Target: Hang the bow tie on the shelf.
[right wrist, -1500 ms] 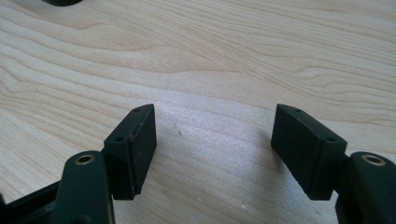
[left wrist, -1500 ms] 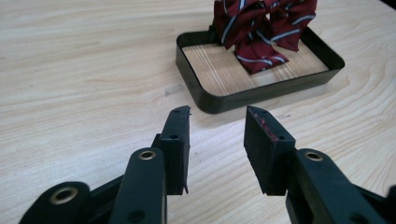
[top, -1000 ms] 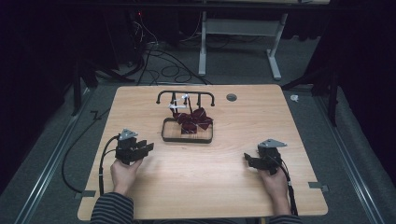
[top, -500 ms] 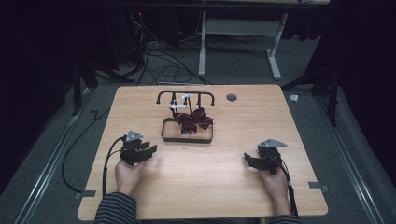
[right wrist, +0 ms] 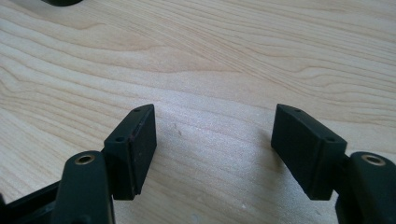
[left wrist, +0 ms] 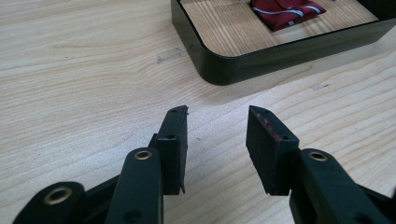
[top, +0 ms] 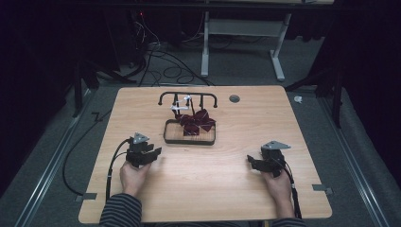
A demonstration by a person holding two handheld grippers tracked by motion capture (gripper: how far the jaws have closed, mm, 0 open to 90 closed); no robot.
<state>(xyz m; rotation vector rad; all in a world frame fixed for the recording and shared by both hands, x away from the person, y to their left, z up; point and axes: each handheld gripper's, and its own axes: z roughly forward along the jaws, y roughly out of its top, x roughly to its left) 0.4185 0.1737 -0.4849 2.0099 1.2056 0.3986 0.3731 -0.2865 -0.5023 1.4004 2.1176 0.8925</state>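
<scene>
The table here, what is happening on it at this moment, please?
A person sits at the wooden table with a two-jaw gripper in each hand. Both the left gripper and the right gripper are open and hold nothing. A dark red bow tie lies in a black tray, with a small black rack behind it. The left gripper points toward the tray's near corner, so the work seems not yet begun.
</scene>
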